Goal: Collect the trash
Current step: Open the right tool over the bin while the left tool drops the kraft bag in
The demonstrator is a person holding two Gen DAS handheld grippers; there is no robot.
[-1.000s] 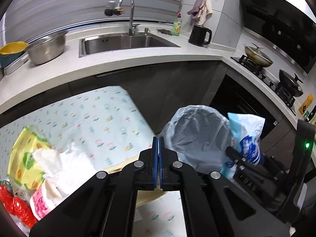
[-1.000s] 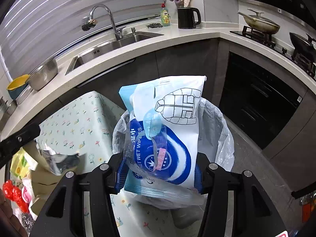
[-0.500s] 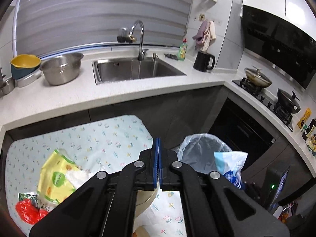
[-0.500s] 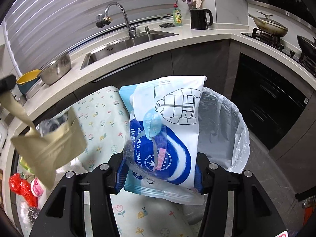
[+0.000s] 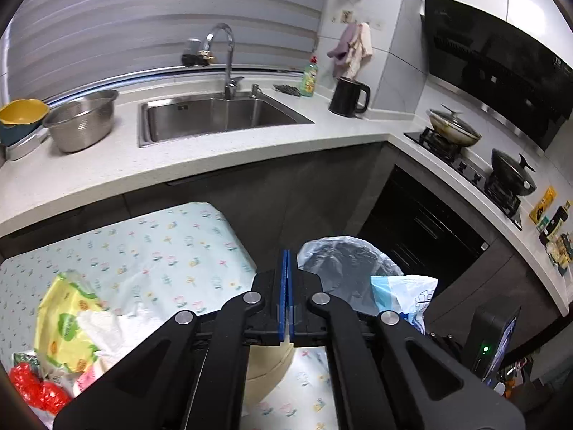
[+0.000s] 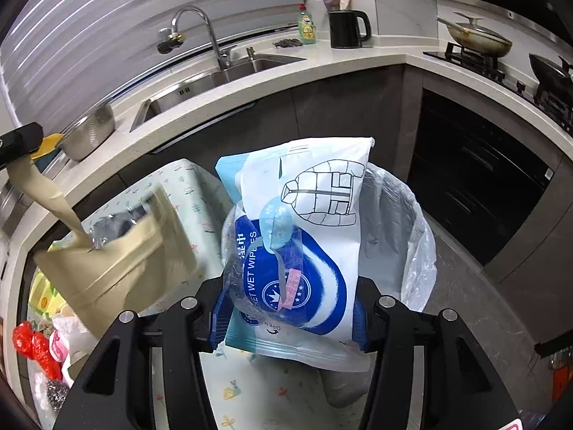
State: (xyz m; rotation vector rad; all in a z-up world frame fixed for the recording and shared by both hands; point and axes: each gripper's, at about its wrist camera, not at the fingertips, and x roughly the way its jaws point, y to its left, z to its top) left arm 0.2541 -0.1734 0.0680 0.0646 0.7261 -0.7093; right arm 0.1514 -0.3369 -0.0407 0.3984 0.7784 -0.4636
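My right gripper is shut on a blue and white wet wipes pack, held upright in front of the trash bin with a clear liner. My left gripper is shut on a tan paper bag, which hangs below it over the table; its lower part shows in the left wrist view. The bin stands on the floor just past the table's right corner. The wipes pack shows beside it.
A floral tablecloth covers the table. A yellow bag, white tissue and red wrapper lie at its left. Behind are the counter, sink, steel bowl, kettle and stove.
My left gripper has risen and drawn back, lifting the tan bag off the table. The right gripper keeps the wipes pack near the bin.
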